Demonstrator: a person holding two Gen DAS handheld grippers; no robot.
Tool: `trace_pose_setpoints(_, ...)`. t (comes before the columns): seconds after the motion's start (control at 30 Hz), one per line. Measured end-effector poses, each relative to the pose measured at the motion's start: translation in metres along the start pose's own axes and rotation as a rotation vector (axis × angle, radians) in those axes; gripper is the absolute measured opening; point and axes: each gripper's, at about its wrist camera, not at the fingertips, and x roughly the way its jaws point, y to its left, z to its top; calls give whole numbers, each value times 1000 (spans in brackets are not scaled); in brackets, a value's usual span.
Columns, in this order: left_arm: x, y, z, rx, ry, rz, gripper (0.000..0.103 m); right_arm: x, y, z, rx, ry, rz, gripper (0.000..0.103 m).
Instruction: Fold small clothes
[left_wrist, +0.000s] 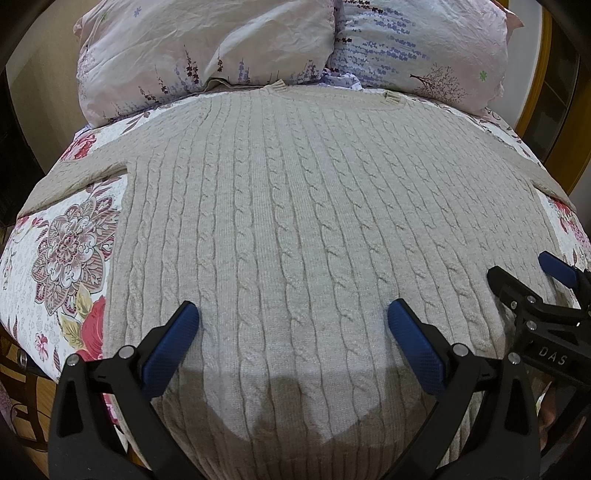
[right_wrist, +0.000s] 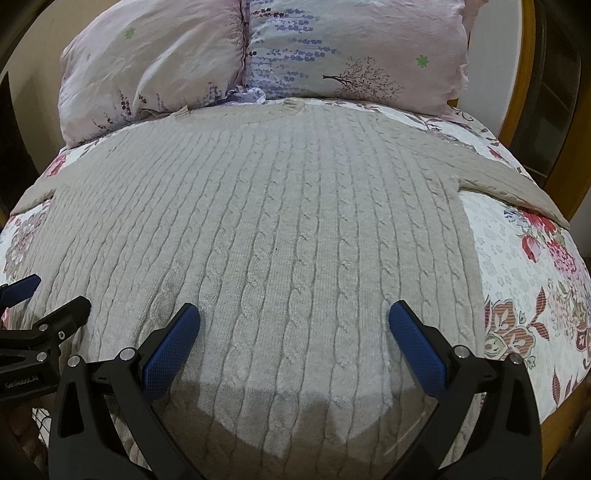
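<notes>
Beige cable-knit sweater (left_wrist: 303, 221) lies spread flat across the bed, its body smooth and its neckline up at the far end, just in front of the pillows. Both sleeves run out sideways: the left sleeve (left_wrist: 74, 177) stretches toward the left bed edge, and the right sleeve (right_wrist: 513, 184) angles off to the right side. The hem falls nearest the cameras, partly in shadow.

Under the sweater is a white quilted bedspread with large pink and red flowers (left_wrist: 66, 258), showing on both sides of the knit. At the head of the bed two pale pink pillows printed with lavender sprigs (left_wrist: 207, 48) sit side by side, touching each other. A curved wooden bed frame (right_wrist: 524, 92) shows behind them on the right.

The left gripper (left_wrist: 293, 325) hovers over the lower left part of the sweater with its blue-padded fingers (left_wrist: 170, 350) spread wide apart and nothing between them. The right gripper (right_wrist: 293, 325) hangs over the lower right part in the same way, its jaws wide apart and holding nothing. The two tools sit side by side, near each other: each wrist view catches the other's black body at its edge. Whether either set of fingertips touches the knit cannot be told.
</notes>
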Motion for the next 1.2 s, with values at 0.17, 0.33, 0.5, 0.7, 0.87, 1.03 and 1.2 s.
trace_pose_setpoints(0.17,-1,0,0,-1,1,2,101,0,1,-1,-2,-22,0,102)
trace_pose_setpoints(0.33,-1,1,-1,-1,-6,3,101,0,1,0,-10,-2,7,102)
trace_pose_setpoints(0.5,-3,1,-6,22,-39,-2,101,1,0,2,-41,9,33,102)
trace_pose_setpoints(0.7,-19,51,13,-51,-111,-18,101,-26,-92,37,156,-106,120,102)
trace_pose_setpoints(0.87,-14,138,40,-239,-134,-25,101,-21,-243,62,546,-153,-48,72)
trace_pose_setpoints(1.03,8,204,57,-316,-110,82,101,20,-364,49,915,-52,-68,54)
trace_pose_setpoints(1.2,14,248,65,-388,-156,93,101,39,-402,52,1013,-98,-62,27)
